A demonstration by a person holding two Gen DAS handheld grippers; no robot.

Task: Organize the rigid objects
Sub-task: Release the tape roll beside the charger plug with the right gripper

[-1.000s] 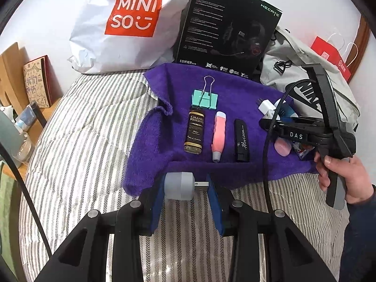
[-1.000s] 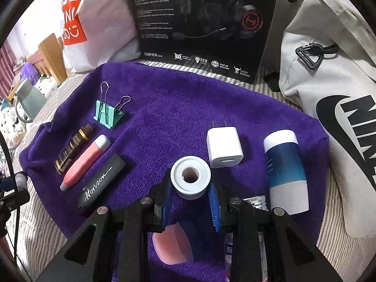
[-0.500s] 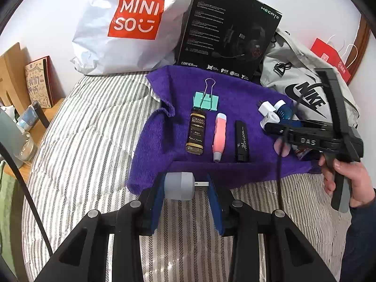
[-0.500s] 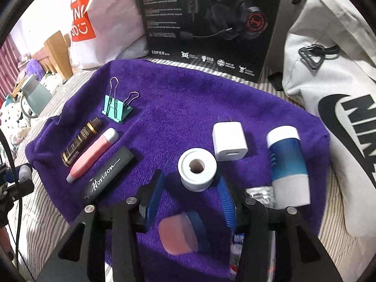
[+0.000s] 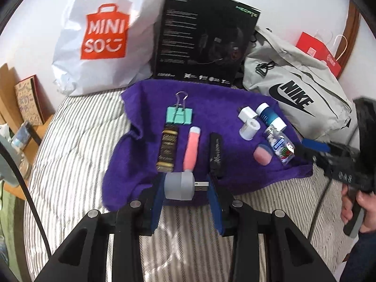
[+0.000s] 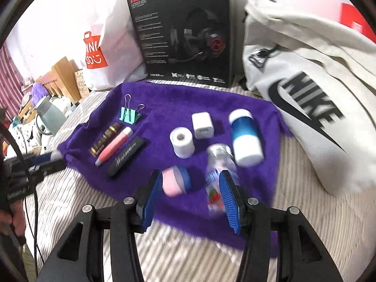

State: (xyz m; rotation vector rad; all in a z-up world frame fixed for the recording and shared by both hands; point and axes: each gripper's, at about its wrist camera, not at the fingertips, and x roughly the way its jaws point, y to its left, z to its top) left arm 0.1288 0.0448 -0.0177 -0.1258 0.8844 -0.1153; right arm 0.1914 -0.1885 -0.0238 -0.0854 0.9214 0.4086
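Nearest, the left gripper (image 5: 185, 188) is clamped on a grey USB adapter (image 5: 179, 186) at the purple towel's (image 5: 150, 103) front edge; it looks light, stiff and smooth, best pinched across its round body. Farther off, the right gripper (image 6: 191, 193), closed a second ago around the white tape roll (image 6: 182, 142), now hangs wide apart and empty, drawn back from it
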